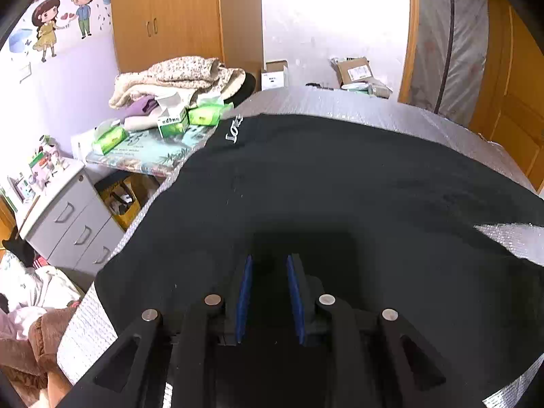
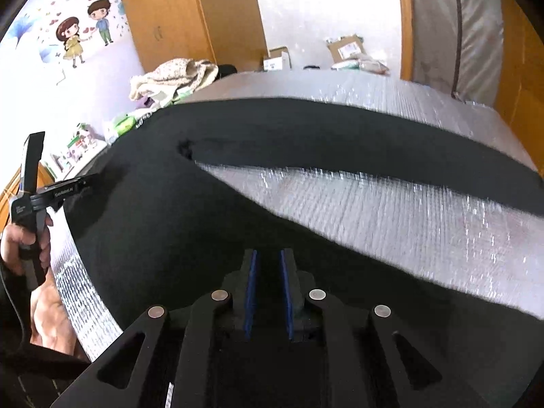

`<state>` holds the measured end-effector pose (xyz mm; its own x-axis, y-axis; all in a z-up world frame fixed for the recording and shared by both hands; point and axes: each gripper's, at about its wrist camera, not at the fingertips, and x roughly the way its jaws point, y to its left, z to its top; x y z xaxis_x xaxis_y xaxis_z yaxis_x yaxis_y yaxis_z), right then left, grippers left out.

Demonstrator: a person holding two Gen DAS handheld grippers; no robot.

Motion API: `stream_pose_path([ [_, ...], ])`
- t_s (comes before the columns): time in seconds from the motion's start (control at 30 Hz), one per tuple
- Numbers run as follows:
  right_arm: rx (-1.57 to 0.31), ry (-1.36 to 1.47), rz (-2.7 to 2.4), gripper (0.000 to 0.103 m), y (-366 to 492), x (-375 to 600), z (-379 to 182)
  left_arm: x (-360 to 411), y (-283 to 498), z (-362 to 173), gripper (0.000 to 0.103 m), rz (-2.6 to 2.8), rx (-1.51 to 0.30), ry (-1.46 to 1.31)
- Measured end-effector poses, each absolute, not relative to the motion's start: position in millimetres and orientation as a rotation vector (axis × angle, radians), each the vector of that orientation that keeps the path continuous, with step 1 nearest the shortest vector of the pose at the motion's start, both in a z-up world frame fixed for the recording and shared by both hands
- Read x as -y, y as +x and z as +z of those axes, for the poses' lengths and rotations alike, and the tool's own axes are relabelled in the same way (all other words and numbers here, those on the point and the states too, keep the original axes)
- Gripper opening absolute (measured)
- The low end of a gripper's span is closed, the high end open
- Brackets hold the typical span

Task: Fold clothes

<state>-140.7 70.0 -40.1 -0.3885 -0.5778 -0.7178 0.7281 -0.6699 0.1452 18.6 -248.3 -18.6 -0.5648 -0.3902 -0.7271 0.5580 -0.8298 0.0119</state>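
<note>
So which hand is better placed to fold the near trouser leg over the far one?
Right, probably. The right gripper sits over the near leg of the black trousers; the left gripper is at the waist end.

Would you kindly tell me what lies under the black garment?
The black garment lies on a silver quilted foil sheet, which shows between its legs and around its edges. Whatever supports that sheet is covered.
</note>
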Motion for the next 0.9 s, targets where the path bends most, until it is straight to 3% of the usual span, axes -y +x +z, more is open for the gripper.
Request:
stream_pose_path([
  [0.43, -0.219, 0.797, -2.108, 0.015, -138.1, -52.1, -9.6, 237.7, -2.7, -5.2, 0.022, -2.416, -0.195, 1.006],
  [0.6, -0.252, 0.675, -2.098, 0.016, -134.8, -45.2, 5.8, 235.7, -8.0, 1.6, 0.016, -2.451, -0.154, 0.972],
  [0.9, -0.293, 0.71, -2.1, 0.02, -150.0, -29.1, 23.1, 234.0, -13.0, 12.8, 0.016, -2.459, -0.096, 0.933],
])
